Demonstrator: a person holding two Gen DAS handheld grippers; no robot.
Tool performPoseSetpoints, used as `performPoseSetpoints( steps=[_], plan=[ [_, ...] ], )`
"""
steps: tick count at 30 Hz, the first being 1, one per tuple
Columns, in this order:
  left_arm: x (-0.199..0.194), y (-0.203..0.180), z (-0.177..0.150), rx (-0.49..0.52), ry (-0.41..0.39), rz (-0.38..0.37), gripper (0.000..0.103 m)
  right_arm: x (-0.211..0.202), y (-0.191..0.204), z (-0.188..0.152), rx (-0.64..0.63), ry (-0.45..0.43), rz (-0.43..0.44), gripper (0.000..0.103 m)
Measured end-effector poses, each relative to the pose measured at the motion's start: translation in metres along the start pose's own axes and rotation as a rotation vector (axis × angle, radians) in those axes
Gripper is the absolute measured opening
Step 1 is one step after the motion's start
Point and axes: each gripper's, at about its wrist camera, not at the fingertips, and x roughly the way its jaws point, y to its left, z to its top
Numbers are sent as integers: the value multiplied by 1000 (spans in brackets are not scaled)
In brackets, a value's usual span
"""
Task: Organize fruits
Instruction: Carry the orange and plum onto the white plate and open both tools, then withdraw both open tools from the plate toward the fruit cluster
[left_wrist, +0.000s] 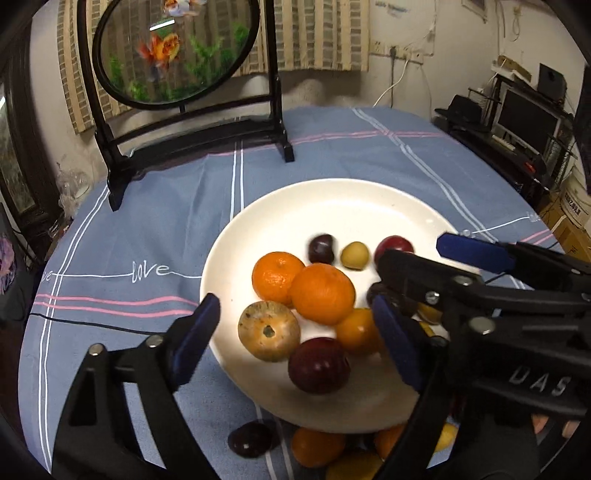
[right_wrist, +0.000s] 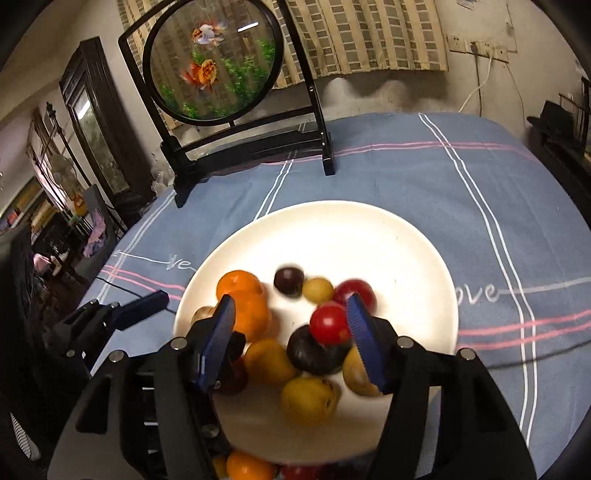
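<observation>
A white plate on the blue cloth holds a heap of fruit. Among them are two oranges, a tan fruit with a hole, a dark red plum and small dark, yellow and red fruits at the back. My left gripper stands wide open above the oranges and plum, its pads clear of them. My right gripper is open over the plate. A red fruit lies between its jaws near the right pad, on top of a dark plum. Yellow fruits lie nearest.
A round goldfish screen on a black stand occupies the cloth's back left. More fruit lies on the cloth at the plate's near edge, a dark one and an orange. A thin black cable crosses the cloth.
</observation>
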Motion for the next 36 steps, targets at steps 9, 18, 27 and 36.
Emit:
performPoseSetpoints(
  steps=[9,18,27,36],
  plan=[
    [-33,10,-34,-83,35,-100,88,-58,-22,-44,115,-72,3,86],
    [-66,26,-86,-150,8,-91,98,-91,-31,-97,144,-85,-46,102],
    [-70,27,-118,-106,22,-51,98,-100,-30,-133,98,-76,-86,102],
    [-60,10,-129,-60,58,-69,98,-100,-32,-135,67,-54,-205,102]
  ],
)
